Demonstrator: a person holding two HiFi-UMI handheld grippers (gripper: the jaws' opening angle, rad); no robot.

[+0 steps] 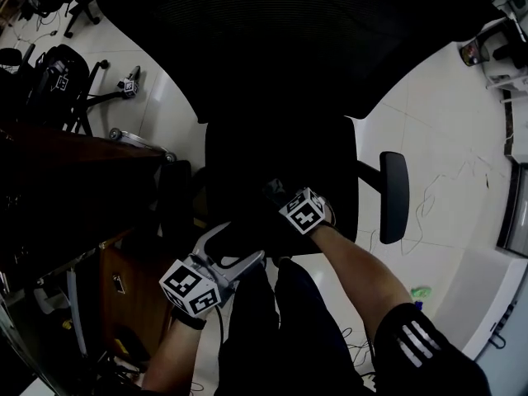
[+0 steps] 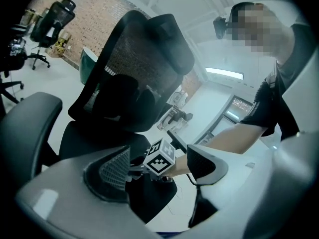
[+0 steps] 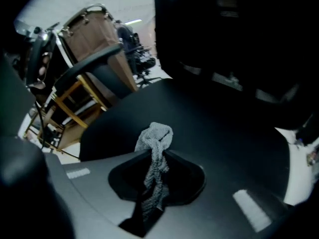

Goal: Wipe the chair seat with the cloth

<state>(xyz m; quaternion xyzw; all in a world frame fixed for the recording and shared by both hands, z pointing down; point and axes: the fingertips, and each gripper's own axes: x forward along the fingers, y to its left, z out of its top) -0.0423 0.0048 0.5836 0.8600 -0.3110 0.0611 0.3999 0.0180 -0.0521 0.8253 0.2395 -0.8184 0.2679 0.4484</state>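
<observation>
Right hand-held gripper (image 3: 158, 158) shut tight on the cloth (image 3: 155, 136): grey cloth pinched between the jaws as a twisted strand, bunched end sticking out past the tips. Bunch is seen just ahead of the tips, low over the black seat (image 3: 224, 133); contact with the seat can't be confirmed from any view. In the head view this hand-held gripper is placed over the seat's front half, aimed toward the backrest (image 1: 305, 40)

Left hand-held gripper (image 1: 245, 239) held wide open, nothing gripped; only the right hand-held gripper and the seat are seen through the gap, further out. It is positioned just left of and behind the right one, at the seat's front edge, clear of the cloth

Armrest (image 1: 394, 195) is found well to the right of the right hand-held gripper; wood cabinet (image 1: 124, 279) is seen left of the left one. White tiled floor (image 1: 445, 139) is seen beyond the armrest
</observation>
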